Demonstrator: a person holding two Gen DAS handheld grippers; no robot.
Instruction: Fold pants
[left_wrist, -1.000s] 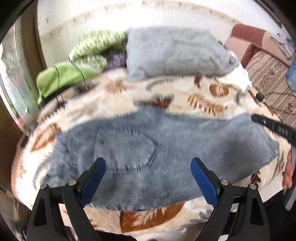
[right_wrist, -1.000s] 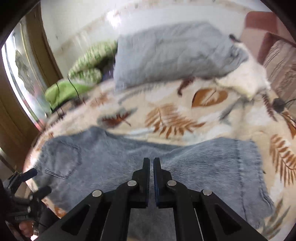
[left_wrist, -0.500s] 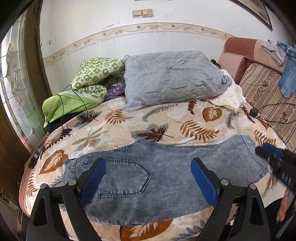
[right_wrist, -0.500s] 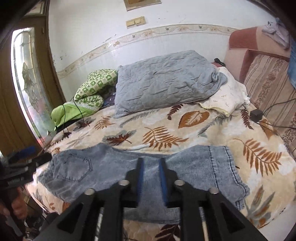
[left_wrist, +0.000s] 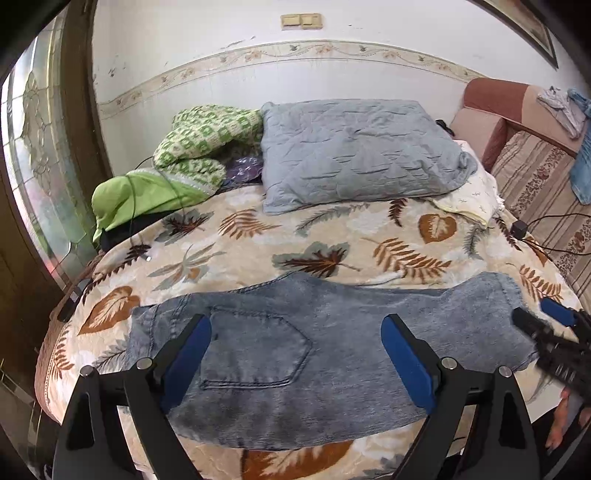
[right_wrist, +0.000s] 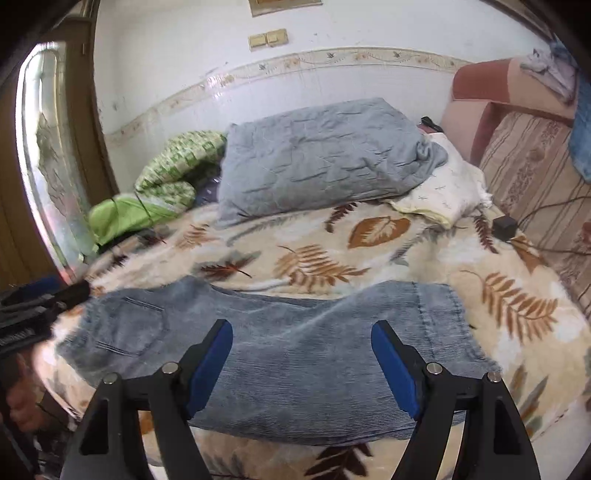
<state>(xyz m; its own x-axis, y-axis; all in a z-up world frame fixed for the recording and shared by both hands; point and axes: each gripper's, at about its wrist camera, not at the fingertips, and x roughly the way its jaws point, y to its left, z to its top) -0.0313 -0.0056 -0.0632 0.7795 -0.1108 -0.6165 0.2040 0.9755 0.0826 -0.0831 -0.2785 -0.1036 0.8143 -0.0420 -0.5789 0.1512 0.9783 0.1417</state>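
Jeans (left_wrist: 295, 354) lie folded lengthwise across the near edge of the bed (left_wrist: 332, 236), pocket side up. Left gripper (left_wrist: 295, 347) hovers above them, fingers wide apart — nothing held. Right gripper (right_wrist: 301, 347) jaws opening — clear of the fabric

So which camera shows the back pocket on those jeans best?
The left wrist view: the back pocket sits sharp and central between its tongs, stitching clear. In the right wrist view the pocket lies off to the left edge, smaller and blurred.
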